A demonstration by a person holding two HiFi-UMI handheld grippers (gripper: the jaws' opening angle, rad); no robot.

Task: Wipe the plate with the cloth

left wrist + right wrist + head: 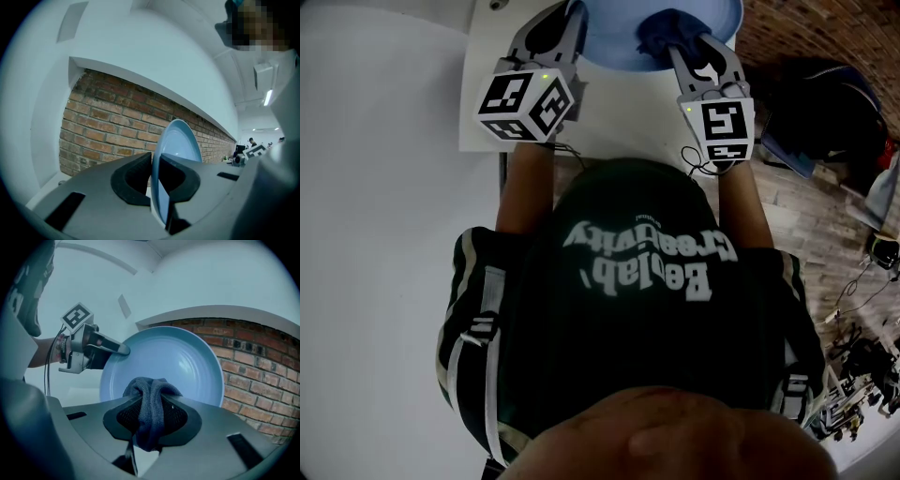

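A pale blue plate [623, 42] stands on edge over the white table, and my left gripper [570, 21] is shut on its rim. In the left gripper view the plate [176, 145] shows edge-on, pinched between the two pads. My right gripper [682, 42] is shut on a dark blue cloth [664, 30], which bulges out in front of its jaws. Seen from the right gripper view, the cloth [151, 401] sits low against the plate's [187, 362] inner face, with the left gripper [123, 350] clamped on the plate's left rim.
The white table [609, 122] ends just in front of the person's arms. A brick wall [262, 371] stands behind the plate. Bags and cables [844, 122] lie on the brick floor to the right.
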